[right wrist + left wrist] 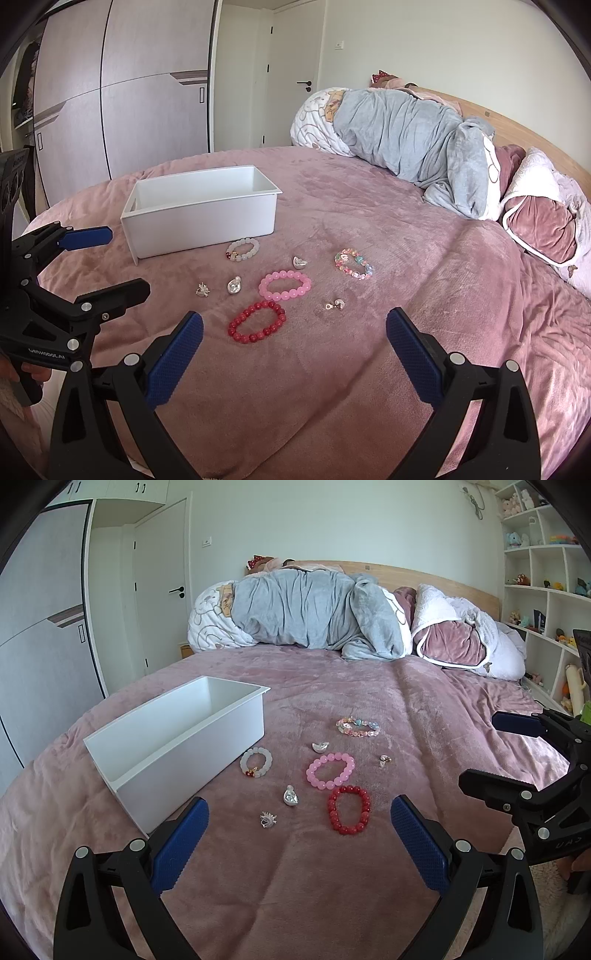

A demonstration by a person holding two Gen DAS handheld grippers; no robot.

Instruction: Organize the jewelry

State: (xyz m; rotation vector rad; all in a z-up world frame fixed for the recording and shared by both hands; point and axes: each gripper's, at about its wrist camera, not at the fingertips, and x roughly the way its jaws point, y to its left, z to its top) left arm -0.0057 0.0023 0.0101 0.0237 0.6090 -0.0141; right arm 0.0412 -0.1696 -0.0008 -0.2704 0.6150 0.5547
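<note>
Both my jaws are spread wide and hold nothing. My left gripper (299, 834) hovers low over the near edge of the bed (424, 701), pointing forward and slightly down at the jewelry. My right gripper (294, 347) hovers beside it at about the same height, angled the same way; each gripper shows at the edge of the other's view.

Nearest me lies the red bracelet (349, 809), flat on the pink blanket. I judge it the easiest first pick. To do it well, I should come down over one side of the ring, set one pad inside the loop and one outside, and close on the beads themselves, not on the soft plush beneath. A lift straight up should keep it from dragging its neighbours.

Just beyond it sits the pink bracelet (330, 769), close to the red one. To the left are a small silver charm (268, 819) and a silver pendant (290, 796). Farther off lie a white bracelet (256, 762), another silver piece (320, 746), a tiny charm (385, 761) and a pastel bracelet (358, 727).

The white bin (177, 746) stands far left, open-topped; I see nothing in it. Rolled bedding (306, 609) lies at the headboard.
</note>
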